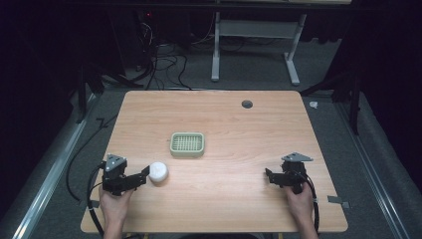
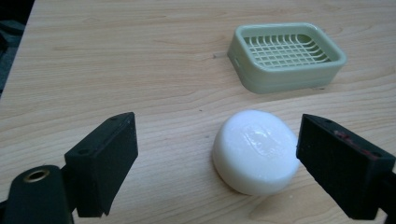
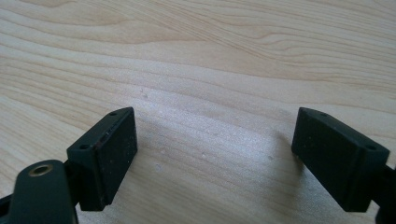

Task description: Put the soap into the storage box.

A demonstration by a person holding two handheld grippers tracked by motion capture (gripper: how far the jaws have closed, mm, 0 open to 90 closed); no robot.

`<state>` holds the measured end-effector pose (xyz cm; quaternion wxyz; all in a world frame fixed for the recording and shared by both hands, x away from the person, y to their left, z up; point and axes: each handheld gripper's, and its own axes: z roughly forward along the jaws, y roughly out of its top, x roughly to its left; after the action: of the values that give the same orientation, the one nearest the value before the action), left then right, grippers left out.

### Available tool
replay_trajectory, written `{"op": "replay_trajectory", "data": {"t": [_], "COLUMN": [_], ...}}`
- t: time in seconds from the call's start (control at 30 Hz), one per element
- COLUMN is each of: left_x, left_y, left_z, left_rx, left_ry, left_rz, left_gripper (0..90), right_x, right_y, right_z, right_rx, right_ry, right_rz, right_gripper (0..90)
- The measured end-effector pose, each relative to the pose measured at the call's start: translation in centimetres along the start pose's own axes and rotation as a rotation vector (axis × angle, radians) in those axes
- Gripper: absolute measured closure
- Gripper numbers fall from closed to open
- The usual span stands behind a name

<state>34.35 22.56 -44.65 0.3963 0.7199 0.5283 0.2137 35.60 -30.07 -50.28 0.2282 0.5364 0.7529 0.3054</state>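
Note:
A round white bar of soap [image 1: 158,172] [image 2: 256,151] lies on the wooden table [image 1: 219,119]. My left gripper [image 1: 144,174] [image 2: 217,149] is open, and the soap sits between its jaws, close to the right-hand one in the left gripper view, with a gap on both sides. A pale green soap dish [image 1: 187,144] [image 2: 286,56] with a slatted grid stands empty beyond the soap, near the table's middle. My right gripper [image 1: 269,175] [image 3: 215,149] rests open low over bare wood at the front right, nothing between its jaws.
A dark round grommet [image 1: 247,104] sits in the table near the far edge. Cables [image 1: 164,64] and a white table frame [image 1: 256,45] lie on the floor beyond. A piece of tape [image 1: 338,200] marks the front right corner.

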Motion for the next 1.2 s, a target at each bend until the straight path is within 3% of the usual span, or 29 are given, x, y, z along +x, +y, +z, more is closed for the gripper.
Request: {"op": "replay_trajectory", "data": {"t": [0.27,0.67,1.2], "left_x": [-1.1,-2.6,-3.3], "left_y": [0.1,-0.5,-1.3], "left_z": [0.7,2.4,5.6], "left_rx": [0.029,0.092,0.174], "left_ry": [-0.027,-0.036,0.003], "left_rz": [0.024,0.072,0.093], "left_gripper": [12.1,9.1,6.8], "right_x": [0.0,0.0,0.0], "right_y": [0.0,0.0,0.0], "right_z": [0.0,0.0,-0.1], "right_rx": [-0.001,0.001,0.003], "right_ry": [0.0,0.0,0.001], "right_rz": [-0.001,-0.002,-0.001], "right_gripper": [15.1,15.1,15.1]}}
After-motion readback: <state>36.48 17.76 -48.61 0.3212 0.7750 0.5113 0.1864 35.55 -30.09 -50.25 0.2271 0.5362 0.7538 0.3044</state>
